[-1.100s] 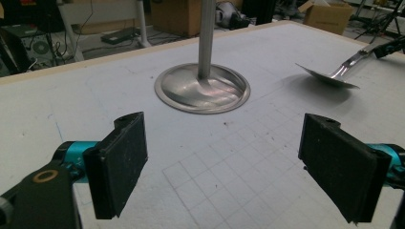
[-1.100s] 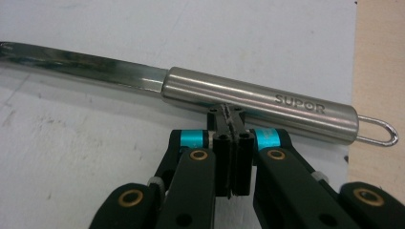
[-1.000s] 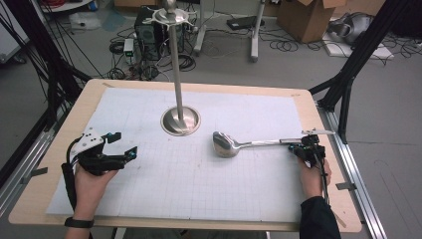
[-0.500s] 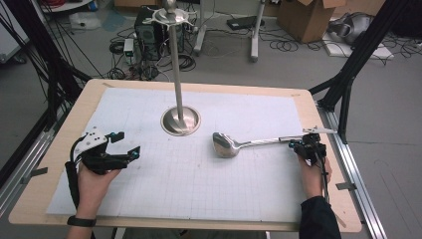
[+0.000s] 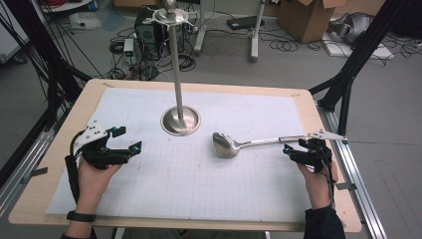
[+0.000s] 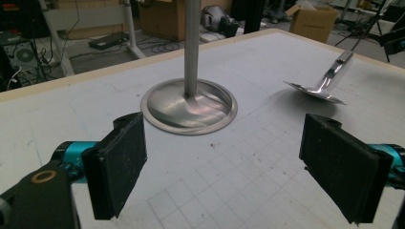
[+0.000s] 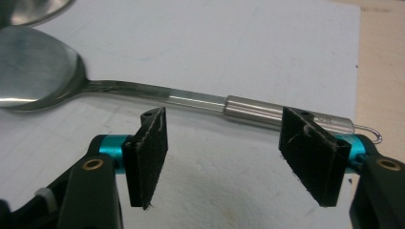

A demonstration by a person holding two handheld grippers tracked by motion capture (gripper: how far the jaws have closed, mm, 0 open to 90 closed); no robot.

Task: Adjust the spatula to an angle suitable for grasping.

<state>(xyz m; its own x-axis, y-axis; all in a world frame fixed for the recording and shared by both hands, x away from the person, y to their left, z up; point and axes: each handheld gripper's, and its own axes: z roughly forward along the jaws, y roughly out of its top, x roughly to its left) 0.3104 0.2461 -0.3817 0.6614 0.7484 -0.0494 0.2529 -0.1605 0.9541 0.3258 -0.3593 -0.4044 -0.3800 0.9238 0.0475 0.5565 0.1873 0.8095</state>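
Since the earlier frame, right gripper (image 7: 222, 152) jaws have just been opening; ladle (image 5: 259, 144) handle lies beyond them, ungripped. Left gripper (image 6: 239, 162) open, idle. Next: re-approach the handle.

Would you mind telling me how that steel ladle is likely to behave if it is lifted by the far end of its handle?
The ladle looks like polished metal, so it is probably rigid yet slippery between pads. Its wide bowl sits far from the handle end, so it will likely droop bowl-first and twist in the grip. Its rounded bowl may rock on the paper mat if pushed.
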